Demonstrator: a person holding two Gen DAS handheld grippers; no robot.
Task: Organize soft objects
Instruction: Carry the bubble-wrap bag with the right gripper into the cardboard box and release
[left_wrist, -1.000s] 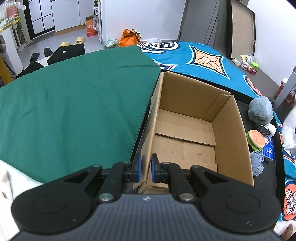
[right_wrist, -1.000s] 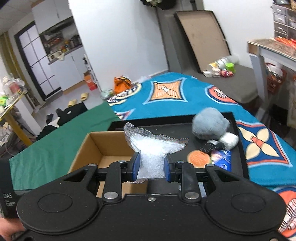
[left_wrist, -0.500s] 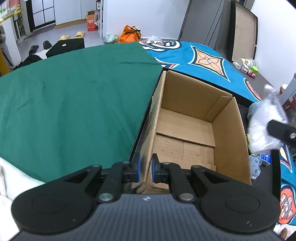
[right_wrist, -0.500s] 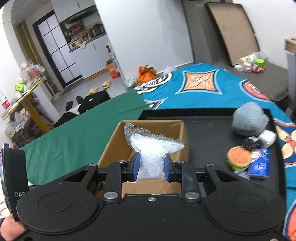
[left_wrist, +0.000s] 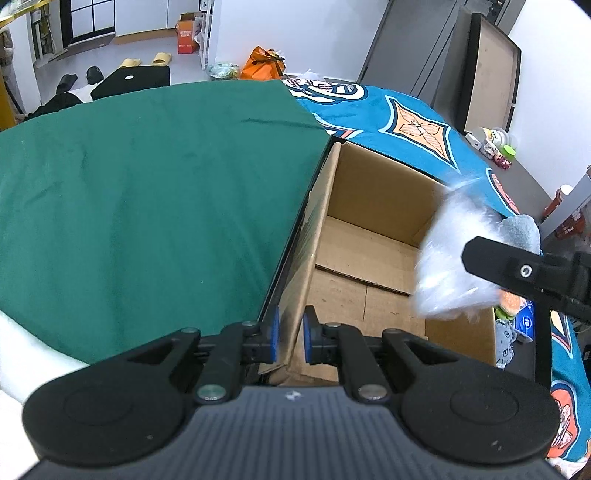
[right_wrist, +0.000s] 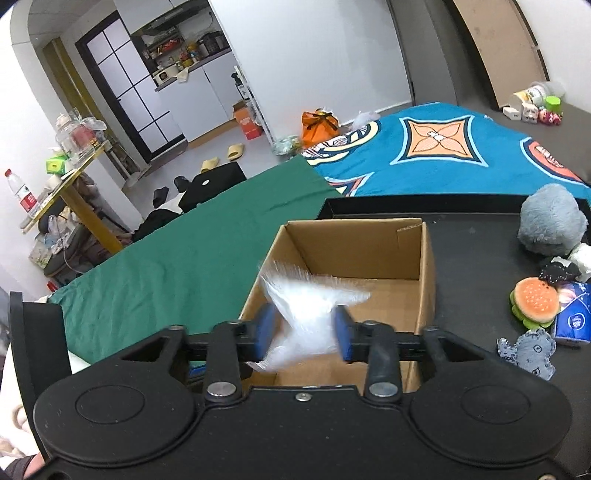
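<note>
An open cardboard box (left_wrist: 369, 258) (right_wrist: 354, 254) stands on a black tray. My left gripper (left_wrist: 290, 338) is shut on the box's near-left wall. My right gripper (right_wrist: 304, 334) is above the box's near edge; its jaws have spread wide and the clear plastic bag (right_wrist: 314, 317) (left_wrist: 454, 266) sits blurred between them, over the box. The right gripper also shows in the left wrist view (left_wrist: 517, 269). A grey plush ball (right_wrist: 550, 225), a burger toy (right_wrist: 533, 301), a blue tissue pack (right_wrist: 572, 321) and a small grey plush (right_wrist: 528, 350) lie right of the box.
The black tray (right_wrist: 476, 236) lies on a patterned blue cloth (right_wrist: 443, 147). A green cloth (left_wrist: 147, 184) covers the surface left of the box. Small toys and jars (right_wrist: 532, 107) stand far back right.
My right gripper has carried the bag left over the box and its jaws have opened from a tight pinch to wide apart. The bag is blurred. The left gripper has held still.
</note>
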